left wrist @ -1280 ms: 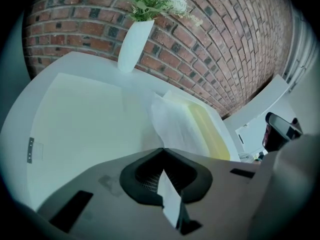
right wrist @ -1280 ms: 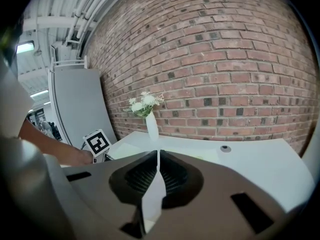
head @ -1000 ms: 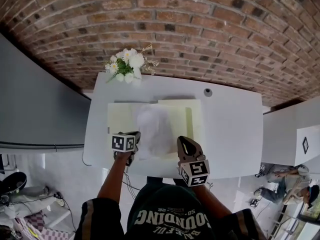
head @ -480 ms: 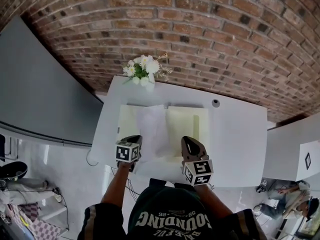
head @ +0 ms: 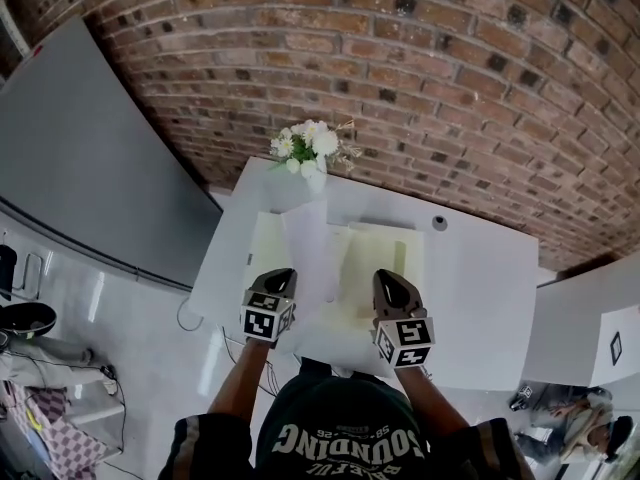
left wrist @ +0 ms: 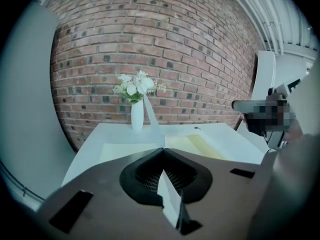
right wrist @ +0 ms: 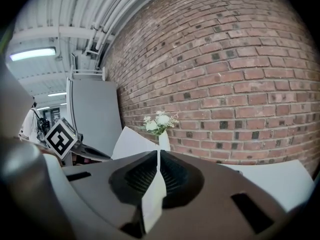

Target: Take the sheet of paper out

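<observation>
- Tabletop [head: 480, 268]: white, against a brick wall.
- Folder [head: 375, 258]: pale yellow, open on the tabletop, its near edge pinched by the right tongs [head: 388, 283].
- Sheet of paper [head: 310, 253]: white, raised over the folder's left half, clamped in the left tongs [head: 279, 280].

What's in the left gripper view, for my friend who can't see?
The left gripper is shut on a white sheet of paper, seen edge-on. Beyond, a yellow folder lies on a white table, with a vase of flowers before a brick wall.
</observation>
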Available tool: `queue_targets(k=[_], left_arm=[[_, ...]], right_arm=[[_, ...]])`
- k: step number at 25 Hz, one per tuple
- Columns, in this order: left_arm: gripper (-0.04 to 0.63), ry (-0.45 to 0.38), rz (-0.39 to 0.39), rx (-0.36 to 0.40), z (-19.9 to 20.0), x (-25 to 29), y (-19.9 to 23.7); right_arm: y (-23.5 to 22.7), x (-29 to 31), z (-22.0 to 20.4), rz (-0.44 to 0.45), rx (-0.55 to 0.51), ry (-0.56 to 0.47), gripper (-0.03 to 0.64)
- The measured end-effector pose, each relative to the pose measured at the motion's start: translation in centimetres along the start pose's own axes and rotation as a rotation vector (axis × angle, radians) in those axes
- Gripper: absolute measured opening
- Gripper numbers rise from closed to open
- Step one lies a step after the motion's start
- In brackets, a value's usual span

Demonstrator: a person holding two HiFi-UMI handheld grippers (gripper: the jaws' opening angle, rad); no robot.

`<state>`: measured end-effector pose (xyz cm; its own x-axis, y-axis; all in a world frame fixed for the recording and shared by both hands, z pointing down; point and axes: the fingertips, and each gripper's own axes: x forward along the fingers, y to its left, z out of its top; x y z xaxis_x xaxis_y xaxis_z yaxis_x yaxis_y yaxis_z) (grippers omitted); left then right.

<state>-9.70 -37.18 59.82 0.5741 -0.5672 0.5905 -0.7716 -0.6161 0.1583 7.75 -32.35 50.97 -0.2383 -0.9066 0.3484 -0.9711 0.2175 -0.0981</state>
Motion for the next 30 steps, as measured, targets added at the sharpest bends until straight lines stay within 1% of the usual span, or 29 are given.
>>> queue_targets(k=[4, 7, 9, 17, 21, 26, 30], left_arm=[[0.012, -0.085, 0.009, 0.025, 2.7, -1.9, -1.1], [0.012, -0.135, 0.02, 0.048, 4.4, -3.3, -1.9], [0.012, -0.163, 0.031, 0.065, 5.3, -4.1, -2.3], [0.012, -0.249, 0.049, 0.09, 8.2, -6.7, -3.5], [0.012, -0.27, 0.053, 0.095, 8.7, -7.2, -3.8], [0.012, -0.267, 0.044, 0.091, 8.6, -7.2, -4.2], [0.012, -0.269, 0.039, 0.086, 8.5, -7.2, -4.5]], right_arm=[[0.0, -0.5, 1.2, 0.007, -0.015, -0.028, 0.072], [0.3, -1.0, 2.1, 0.034, -0.015, -0.055, 0.072], [0.5, -1.3, 2.4, 0.043, -0.021, -0.071, 0.072], [1.4, -2.0, 3.6, 0.077, -0.053, -0.105, 0.072], [1.8, -2.1, 3.6, 0.088, -0.067, -0.108, 0.072], [1.2, -2.4, 3.3, 0.057, -0.075, -0.085, 0.072], [1.1, -2.5, 3.4, 0.061, -0.075, -0.086, 0.072]])
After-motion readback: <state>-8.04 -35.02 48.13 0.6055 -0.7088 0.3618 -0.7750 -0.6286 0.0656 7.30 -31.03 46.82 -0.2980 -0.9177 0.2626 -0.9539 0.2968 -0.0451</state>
